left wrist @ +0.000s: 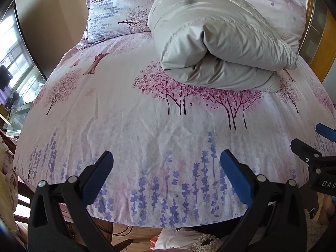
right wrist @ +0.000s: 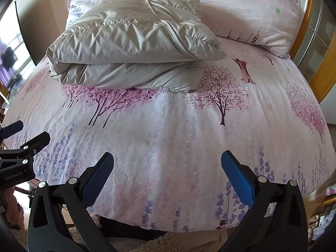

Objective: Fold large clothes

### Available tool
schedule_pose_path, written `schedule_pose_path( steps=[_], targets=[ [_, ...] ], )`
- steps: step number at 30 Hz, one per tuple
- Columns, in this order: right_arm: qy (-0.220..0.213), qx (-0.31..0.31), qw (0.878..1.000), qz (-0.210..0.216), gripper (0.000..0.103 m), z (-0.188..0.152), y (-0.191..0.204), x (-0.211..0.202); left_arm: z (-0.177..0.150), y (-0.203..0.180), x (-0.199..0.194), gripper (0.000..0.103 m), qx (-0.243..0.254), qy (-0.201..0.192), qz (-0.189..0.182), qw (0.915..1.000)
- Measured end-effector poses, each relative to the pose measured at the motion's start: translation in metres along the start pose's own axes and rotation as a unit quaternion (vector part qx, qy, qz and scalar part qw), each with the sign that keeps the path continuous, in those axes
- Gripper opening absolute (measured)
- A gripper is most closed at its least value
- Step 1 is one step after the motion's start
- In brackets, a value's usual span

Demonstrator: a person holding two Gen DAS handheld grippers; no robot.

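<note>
A pale grey quilted puffer jacket (left wrist: 220,42) lies folded into a thick bundle on the flower-printed bed (left wrist: 130,113), far from both grippers. The right wrist view shows the same jacket (right wrist: 130,42) at upper left, its zipper seam on top. My left gripper (left wrist: 167,159) is open above the near edge of the bed with nothing between its blue pads. My right gripper (right wrist: 168,160) is also open and holds nothing, hovering over the near part of the bed (right wrist: 178,134). Each gripper appears at the side edge of the other's view.
Pillows (left wrist: 117,6) in the same print lean at the head of the bed, with another pillow (right wrist: 252,14) on the right. A wooden bed frame (right wrist: 323,67) runs along the right. A window and glass table (left wrist: 14,96) lie to the left. Floor and fluffy fabric (right wrist: 151,245) show below the bed edge.
</note>
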State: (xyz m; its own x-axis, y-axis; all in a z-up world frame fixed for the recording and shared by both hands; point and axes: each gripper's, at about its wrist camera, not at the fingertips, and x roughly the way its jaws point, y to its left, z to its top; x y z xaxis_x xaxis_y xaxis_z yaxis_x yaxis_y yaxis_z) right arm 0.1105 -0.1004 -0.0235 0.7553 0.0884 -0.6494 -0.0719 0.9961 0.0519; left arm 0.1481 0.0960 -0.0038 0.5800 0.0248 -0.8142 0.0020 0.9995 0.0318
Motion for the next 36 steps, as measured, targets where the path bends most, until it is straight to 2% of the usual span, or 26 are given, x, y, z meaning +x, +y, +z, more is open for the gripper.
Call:
schedule_pose_path(
  steps=[36],
  targets=[
    [0.001, 0.006, 1.000, 0.004, 0.102, -0.0004, 0.0012, 0.0031, 0.0004, -0.0022, 0.0022, 0.101, 0.000, 0.005, -0.007, 1.0000]
  ],
)
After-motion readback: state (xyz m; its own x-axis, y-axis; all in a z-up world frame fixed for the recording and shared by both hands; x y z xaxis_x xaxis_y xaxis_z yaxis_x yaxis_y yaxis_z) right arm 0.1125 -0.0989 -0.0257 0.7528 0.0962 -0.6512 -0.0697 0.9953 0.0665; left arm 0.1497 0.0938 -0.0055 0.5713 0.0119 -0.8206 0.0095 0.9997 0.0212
